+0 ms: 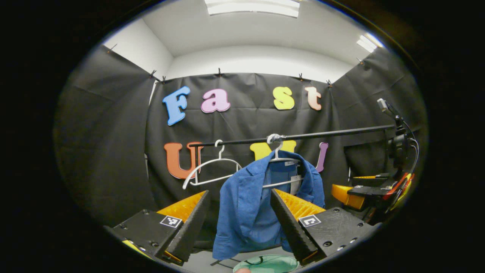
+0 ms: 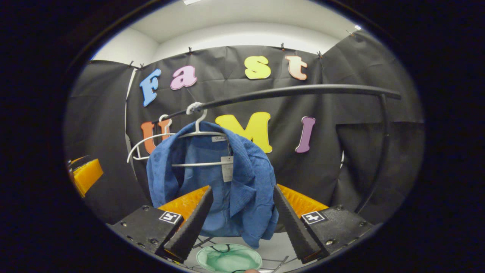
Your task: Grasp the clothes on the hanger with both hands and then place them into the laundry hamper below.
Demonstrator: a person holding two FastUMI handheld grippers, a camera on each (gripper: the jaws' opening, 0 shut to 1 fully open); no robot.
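Empty white hanger (image 1: 212, 168) at the left end of the black rail (image 1: 295, 135). Just to its right, a blue jacket (image 1: 252, 204) drapes on a second white hanger (image 1: 278, 159), hooked to the same rail. Pale green hamper (image 2: 228, 258) sits on the floor below it. Left gripper (image 1: 239, 223) spread wide, facing the jacket's left side, nothing between the fingers. Right gripper (image 2: 242, 223) likewise spread, before the jacket's lower hem, apparently not touching the cloth.

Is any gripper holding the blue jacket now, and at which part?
Nothing is held. Both the left gripper and right gripper are open, short of the jacket on its hanger.
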